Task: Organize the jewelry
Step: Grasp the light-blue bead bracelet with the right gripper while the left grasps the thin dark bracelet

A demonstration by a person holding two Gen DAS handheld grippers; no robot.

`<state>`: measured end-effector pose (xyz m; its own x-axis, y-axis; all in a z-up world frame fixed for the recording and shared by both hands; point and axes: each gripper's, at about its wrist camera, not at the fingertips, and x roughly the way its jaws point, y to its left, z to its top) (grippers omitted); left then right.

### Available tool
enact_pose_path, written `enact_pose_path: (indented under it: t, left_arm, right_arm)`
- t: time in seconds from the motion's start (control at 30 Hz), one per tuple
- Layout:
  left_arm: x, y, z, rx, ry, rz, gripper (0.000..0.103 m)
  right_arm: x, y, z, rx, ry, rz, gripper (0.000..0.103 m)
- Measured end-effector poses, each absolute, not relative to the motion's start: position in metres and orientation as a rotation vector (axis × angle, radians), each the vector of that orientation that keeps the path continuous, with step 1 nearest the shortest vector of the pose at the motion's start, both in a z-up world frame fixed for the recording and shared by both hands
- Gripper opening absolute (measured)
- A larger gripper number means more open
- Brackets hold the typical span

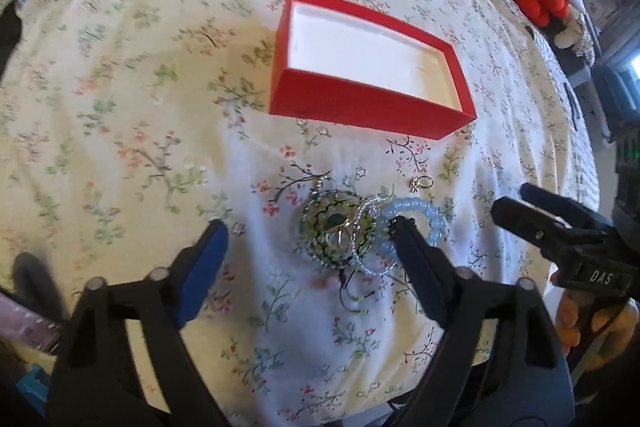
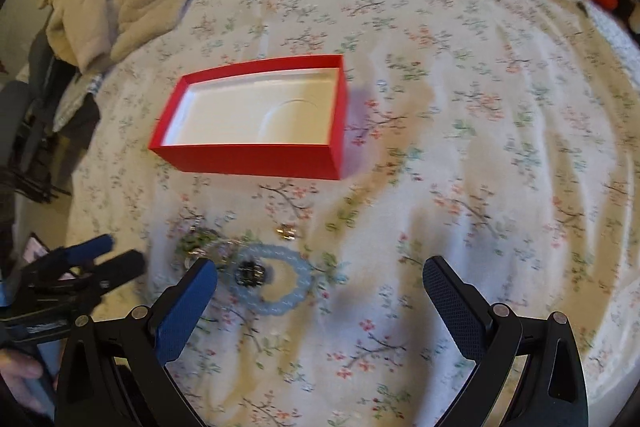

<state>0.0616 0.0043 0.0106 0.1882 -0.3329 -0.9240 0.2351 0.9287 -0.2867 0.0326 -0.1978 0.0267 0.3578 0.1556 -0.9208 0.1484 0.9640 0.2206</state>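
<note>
Hovering with both hand-held grippers [image 1: 308, 239] [image 2: 320, 283] apart over the light, snag-prone tangled jewelry pile [image 1: 340, 231]; best pinching the blue beaded bracelet's [image 1: 434, 223] rim.

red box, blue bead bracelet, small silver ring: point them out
red cardboard box [image 1: 352, 103], left wrist view, near outer wall
pale blue bead bracelet [image 1: 434, 217], left wrist view, far beads
small silver ring [image 1: 422, 183], left wrist view, its band

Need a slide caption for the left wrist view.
Open left gripper above a tangled jewelry pile on a floral bedspread, empty red cardboard box beyond.
</note>
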Motion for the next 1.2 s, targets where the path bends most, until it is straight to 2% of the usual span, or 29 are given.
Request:
enact_pose_path:
  t: [0.07,0.1,0.13,0.2,0.23,0.33,0.6,1.13,1.2]
  left_arm:
    - [0.065,0.01,-0.001,-0.168,1.341,-0.445,0.062]
    - [0.069,0.015,-0.011,-0.233,1.37,-0.461,0.051]
    - [0.071,0.016,-0.014,-0.261,1.387,-0.465,0.044]
    - [0.077,0.016,-0.024,-0.304,1.431,-0.478,0.039]
    - [0.078,0.015,-0.024,-0.301,1.433,-0.48,0.037]
    - [0.081,0.01,-0.027,-0.255,1.441,-0.46,0.033]
    - [0.081,0.004,-0.031,-0.177,1.449,-0.436,0.017]
    - [0.076,0.018,-0.027,-0.184,1.469,-0.449,0.015]
    - [0.076,0.014,-0.031,-0.162,1.476,-0.435,0.011]
  right_arm:
    - [0.034,-0.198,0.016,0.313,1.227,0.041,0.094]
    - [0.034,-0.198,0.008,0.332,1.242,0.065,0.084]
    - [0.035,-0.198,0.001,0.356,1.26,0.086,0.078]
    - [0.038,-0.201,-0.012,0.393,1.297,0.108,0.059]
    - [0.04,-0.201,-0.014,0.392,1.304,0.108,0.053]
    - [0.045,-0.199,-0.019,0.361,1.312,0.094,0.045]
    - [0.05,-0.185,-0.031,0.297,1.345,0.088,0.033]
    - [0.046,-0.189,-0.035,0.306,1.355,0.077,0.03]
    - [0.043,-0.193,-0.034,0.304,1.356,0.076,0.03]
